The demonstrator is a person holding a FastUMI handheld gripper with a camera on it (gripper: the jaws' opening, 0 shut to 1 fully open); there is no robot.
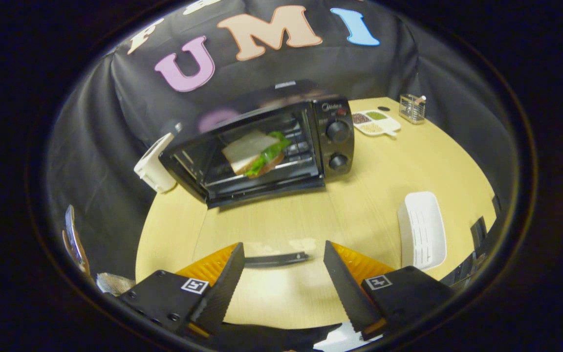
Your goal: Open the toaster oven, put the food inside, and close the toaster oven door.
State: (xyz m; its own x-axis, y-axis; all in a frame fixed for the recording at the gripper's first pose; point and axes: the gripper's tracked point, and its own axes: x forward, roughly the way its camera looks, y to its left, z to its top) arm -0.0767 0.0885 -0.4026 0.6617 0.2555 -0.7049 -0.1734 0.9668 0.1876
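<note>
Gripper (284, 266) fingers spread apart, holding nothing, low over near edge of round pale wooden table (359, 205). Black toaster oven (262, 146) well beyond fingers, toward far edge, glass door shut. White-bread sandwich with green lettuce (257, 152) inside on rack. White ribbed tray (422, 230) at right edge. White divided dish (375, 122) beside oven at far right.

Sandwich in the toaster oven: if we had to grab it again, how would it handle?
The sandwich is probably soft: flat bread would squash under a firm pinch. Its loose green leaf sticks out, so layers may slide apart. Likely light. The tool is open, well back.
</note>
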